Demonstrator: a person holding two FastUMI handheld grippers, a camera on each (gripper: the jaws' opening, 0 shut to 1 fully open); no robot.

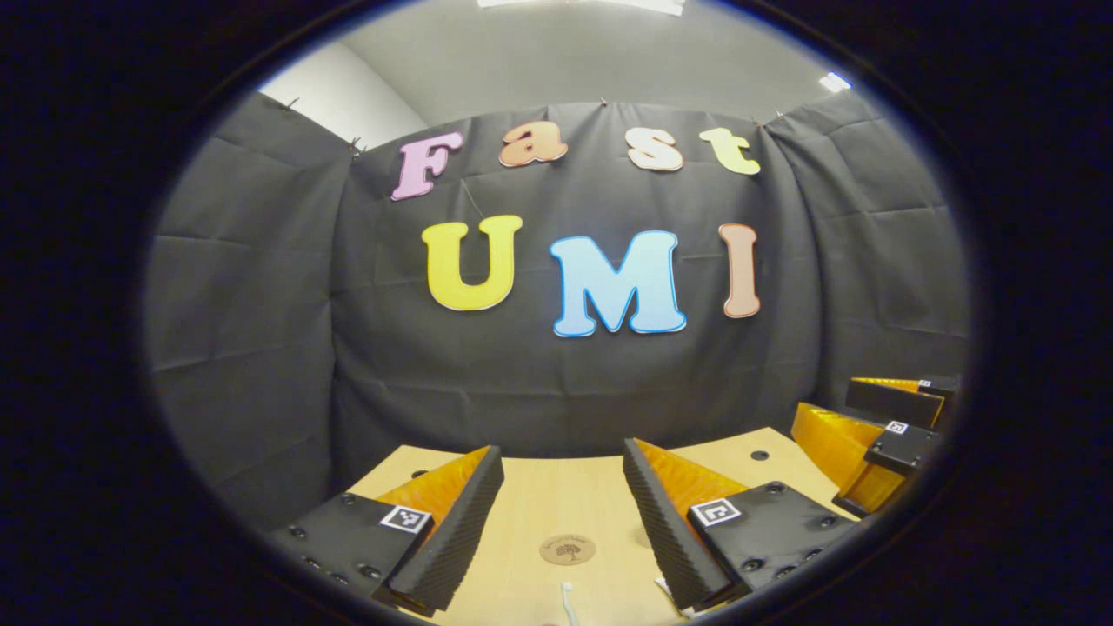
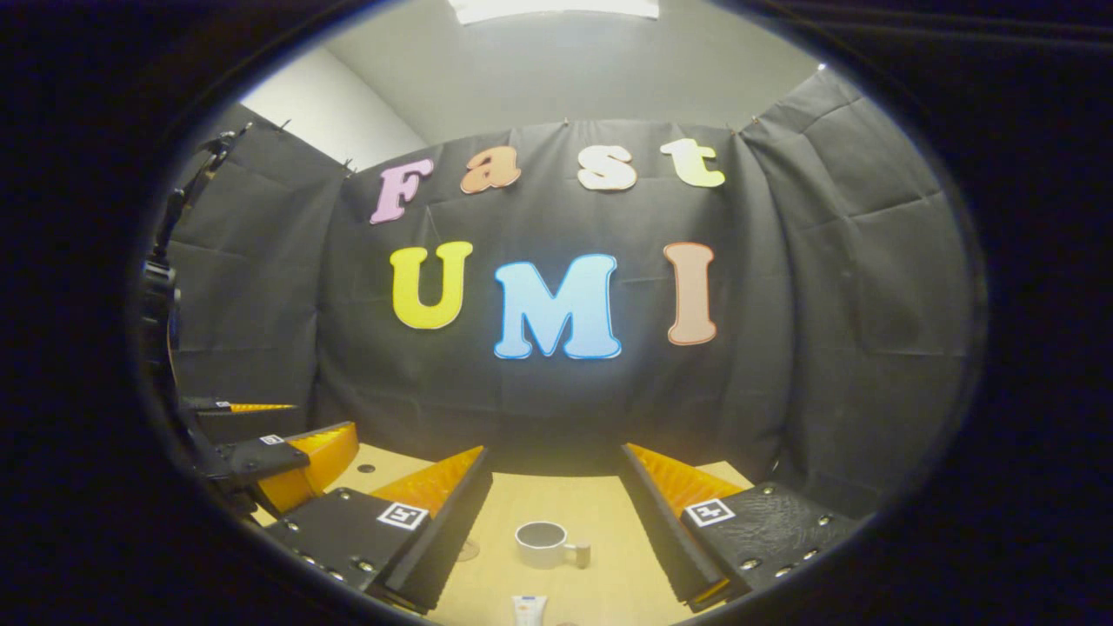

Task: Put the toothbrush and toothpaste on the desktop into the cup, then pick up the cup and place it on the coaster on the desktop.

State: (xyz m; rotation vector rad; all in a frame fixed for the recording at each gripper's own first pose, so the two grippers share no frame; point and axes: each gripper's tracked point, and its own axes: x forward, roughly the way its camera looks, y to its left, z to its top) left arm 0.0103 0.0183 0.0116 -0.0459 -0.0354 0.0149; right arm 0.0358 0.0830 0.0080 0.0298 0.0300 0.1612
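In the left gripper view my left gripper (image 1: 561,452) stands open above the wooden desktop (image 1: 539,496). A round brown coaster (image 1: 567,549) lies on the desk between its fingers. Just nearer, the white tip of the toothbrush (image 1: 569,602) pokes in at the bottom edge. In the right gripper view my right gripper (image 2: 555,454) is open too. Between its fingers a grey cup (image 2: 543,543) stands upright, its handle to the right. The white end of the toothpaste tube (image 2: 529,609) lies flat nearer the camera. Neither gripper touches any of them.
The right gripper (image 1: 878,439) shows at the far right of the left gripper view. The left gripper (image 2: 278,461) shows at the left of the right gripper view. The black cloth wall closes the desk's far edge. A small dark hole (image 1: 759,455) marks the desktop.
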